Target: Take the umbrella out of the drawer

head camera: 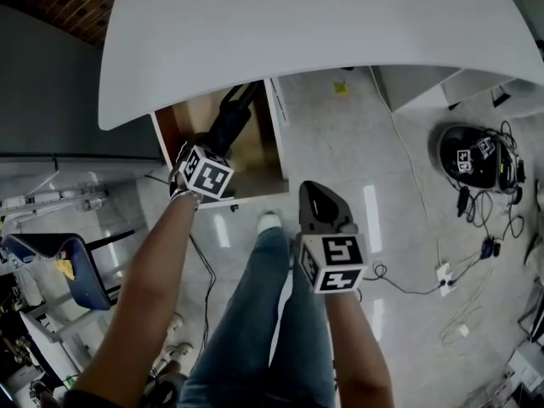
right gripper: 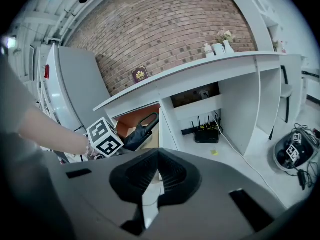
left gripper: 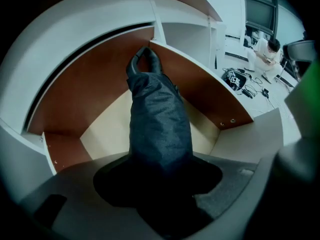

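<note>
A dark folded umbrella (head camera: 240, 107) in its sleeve stands tilted in the open drawer (head camera: 276, 113) under the white desk top (head camera: 297, 32). In the left gripper view the umbrella (left gripper: 157, 114) runs up from between the jaws to its loop handle, over the drawer's pale floor (left gripper: 105, 129). My left gripper (head camera: 214, 147) is shut on the umbrella's lower part (left gripper: 160, 184). My right gripper (head camera: 319, 201) hangs over the floor to the right of the drawer, shut and holding nothing (right gripper: 157, 159). From there the umbrella (right gripper: 141, 133) shows poking out of the drawer.
The person's leg in jeans (head camera: 255, 313) and shoe (head camera: 269, 221) stand just in front of the drawer. A blue chair (head camera: 76, 266) is at the left. A black device (head camera: 476, 155) with cables lies on the floor at the right. A router (right gripper: 206, 134) sits under the desk.
</note>
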The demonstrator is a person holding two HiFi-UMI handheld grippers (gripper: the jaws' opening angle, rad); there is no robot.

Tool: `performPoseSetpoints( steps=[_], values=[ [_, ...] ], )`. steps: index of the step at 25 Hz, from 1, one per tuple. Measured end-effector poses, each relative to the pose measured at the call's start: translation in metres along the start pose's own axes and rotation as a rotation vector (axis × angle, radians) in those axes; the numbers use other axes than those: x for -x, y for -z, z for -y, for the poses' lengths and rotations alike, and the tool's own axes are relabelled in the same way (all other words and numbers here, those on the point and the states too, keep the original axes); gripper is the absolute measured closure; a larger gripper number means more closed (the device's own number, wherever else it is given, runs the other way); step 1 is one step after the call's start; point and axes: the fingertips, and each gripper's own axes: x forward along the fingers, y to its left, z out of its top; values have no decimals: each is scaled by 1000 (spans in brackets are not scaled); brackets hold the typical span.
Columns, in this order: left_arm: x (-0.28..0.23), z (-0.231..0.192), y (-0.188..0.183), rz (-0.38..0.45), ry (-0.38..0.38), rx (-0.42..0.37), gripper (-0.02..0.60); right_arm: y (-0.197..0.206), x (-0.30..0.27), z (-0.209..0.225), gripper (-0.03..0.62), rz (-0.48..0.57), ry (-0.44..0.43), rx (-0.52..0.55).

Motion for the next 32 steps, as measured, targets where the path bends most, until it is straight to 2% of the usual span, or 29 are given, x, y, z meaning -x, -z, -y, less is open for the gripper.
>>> performPoseSetpoints(
  steps=[13, 19, 23, 32],
  values=[
    [87, 13, -5, 24, -19, -45, 333, -44, 56, -14, 600, -32, -41, 148],
    [132, 28, -7, 21, 7, -42, 333, -81, 82, -19, 600, -35, -60, 261],
    [165, 35, -7, 30, 5, -49, 333, -110, 97, -21, 600, -20, -41, 292],
    [236, 29, -22, 100, -9, 19, 333, -177, 128, -46, 600, 28, -48, 378]
  ],
)
